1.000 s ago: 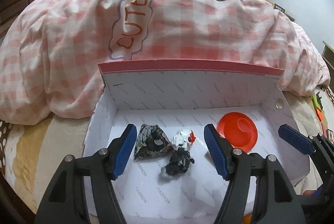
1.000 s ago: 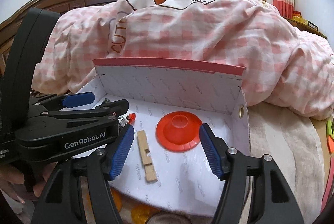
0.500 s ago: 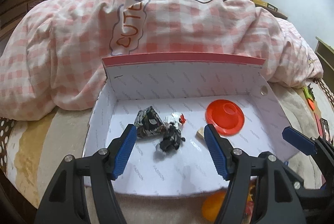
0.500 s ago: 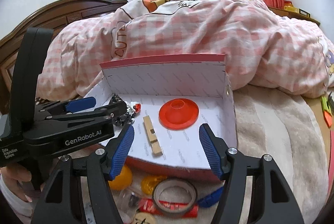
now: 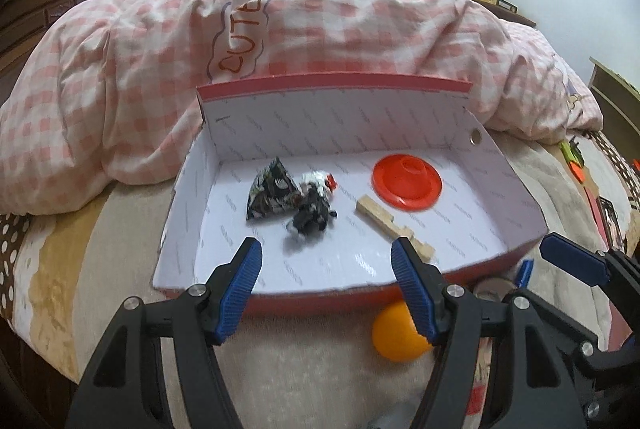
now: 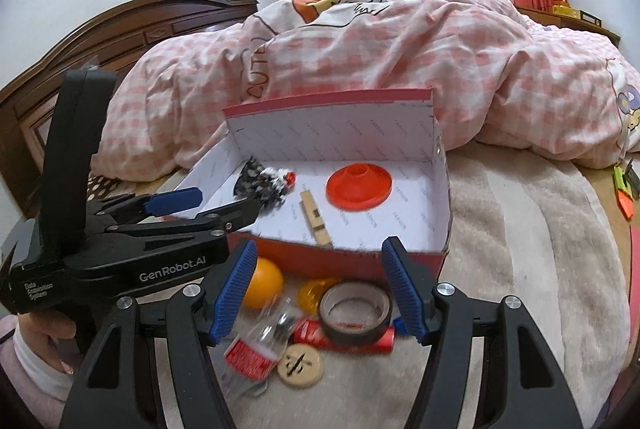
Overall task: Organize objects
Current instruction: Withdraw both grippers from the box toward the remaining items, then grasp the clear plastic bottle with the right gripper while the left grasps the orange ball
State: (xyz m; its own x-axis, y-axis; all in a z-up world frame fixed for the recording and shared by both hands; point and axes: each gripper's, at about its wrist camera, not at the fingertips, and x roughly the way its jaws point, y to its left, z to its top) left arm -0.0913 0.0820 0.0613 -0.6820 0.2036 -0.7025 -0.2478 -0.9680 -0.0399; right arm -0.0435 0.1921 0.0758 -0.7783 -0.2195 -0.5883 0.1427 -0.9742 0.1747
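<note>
Both hand-held grippers, left (image 5: 326,289) and right (image 6: 316,289), are held apart and empty. A pick is judged next: the tape roll (image 6: 355,311) lies on the bed at 6 o'clock of the box (image 6: 440,213). Four things are counted inside; about six await.

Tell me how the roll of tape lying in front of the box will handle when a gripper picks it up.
The roll of tape is a rigid-looking ring, so it should hold its shape when squeezed. It lies flat, partly on a red tube, so it may slide. Set on edge, it would probably roll.
</note>
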